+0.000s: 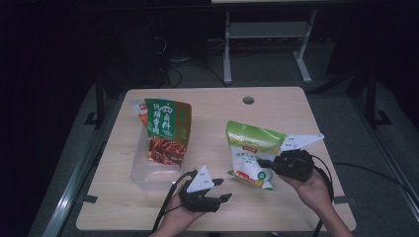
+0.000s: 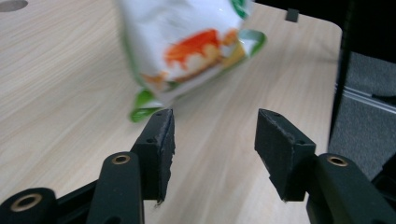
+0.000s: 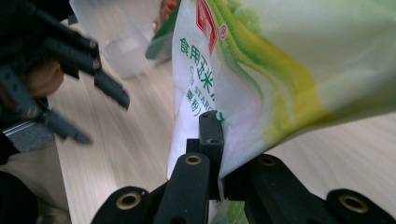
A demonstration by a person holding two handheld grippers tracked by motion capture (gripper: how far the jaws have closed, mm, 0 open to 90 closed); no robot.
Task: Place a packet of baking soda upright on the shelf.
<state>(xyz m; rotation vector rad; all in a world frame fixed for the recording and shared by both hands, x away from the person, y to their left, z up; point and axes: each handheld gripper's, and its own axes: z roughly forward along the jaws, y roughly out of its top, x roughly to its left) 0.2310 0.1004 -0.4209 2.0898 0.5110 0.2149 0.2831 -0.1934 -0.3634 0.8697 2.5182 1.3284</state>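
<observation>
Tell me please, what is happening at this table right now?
A person works with two hand-held grippers. The right gripper is shut on the edge of a white-and-green pouch and holds it tilted above the wooden table. The left gripper is open and holds nothing. A green and red snack bag stands in a clear plastic bin.

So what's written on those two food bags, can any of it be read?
"食用玉米": green print down the white-and-green bag clamped in the right gripper; the lines beside it are too small.
Red logo at its top: unreadable.
Green-and-red bag in the clear box: large white Chinese characters, too blurred to read.
</observation>
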